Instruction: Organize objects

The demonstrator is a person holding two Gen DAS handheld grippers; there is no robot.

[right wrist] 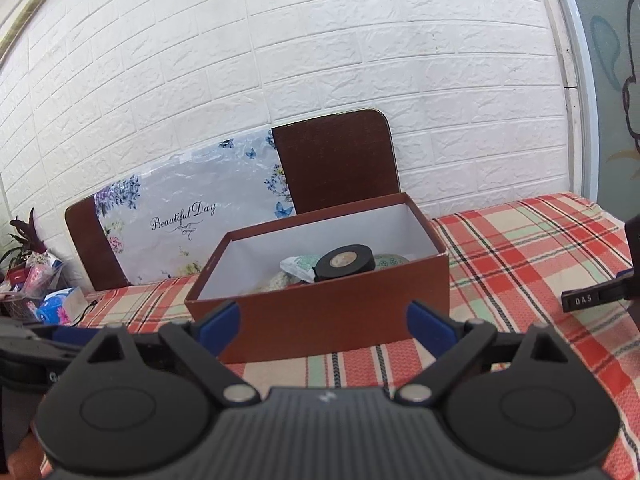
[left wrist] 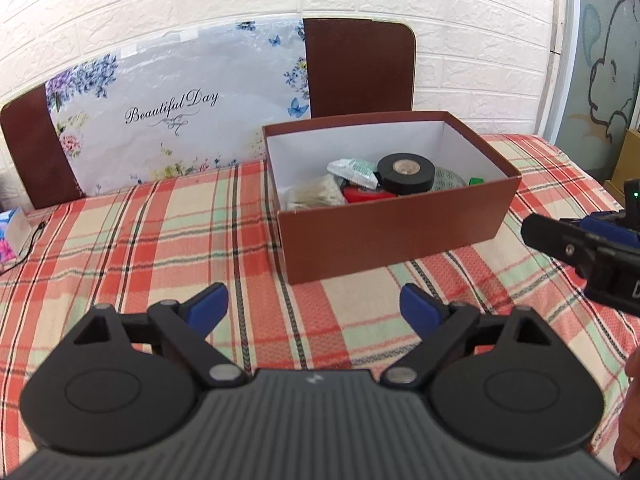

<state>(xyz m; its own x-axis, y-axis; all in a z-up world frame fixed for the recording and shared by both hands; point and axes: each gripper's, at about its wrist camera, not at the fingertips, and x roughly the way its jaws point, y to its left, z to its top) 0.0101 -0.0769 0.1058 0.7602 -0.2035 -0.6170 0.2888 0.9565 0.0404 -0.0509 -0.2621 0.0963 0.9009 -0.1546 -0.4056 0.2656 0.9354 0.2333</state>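
A brown cardboard box (left wrist: 392, 232) with a white inside stands on the plaid tablecloth; it also shows in the right wrist view (right wrist: 328, 316). Inside lie a black tape roll (left wrist: 405, 174) (right wrist: 345, 263), a white-green packet (left wrist: 354, 172) (right wrist: 300, 266), a red item (left wrist: 362, 195), a beige bundle (left wrist: 316, 197) and a green patterned item (left wrist: 448, 180). My left gripper (left wrist: 314, 306) is open and empty, just in front of the box. My right gripper (right wrist: 323, 326) is open and empty, close to the box's front wall. The right gripper's body shows at the right edge of the left wrist view (left wrist: 580, 248).
A flowered "Beautiful Day" board (left wrist: 172, 116) and a brown panel (left wrist: 360, 68) lean on the white brick wall behind the box. A tissue pack (left wrist: 14, 228) and a black cable lie at the table's left. A black device (right wrist: 592, 300) lies at the right.
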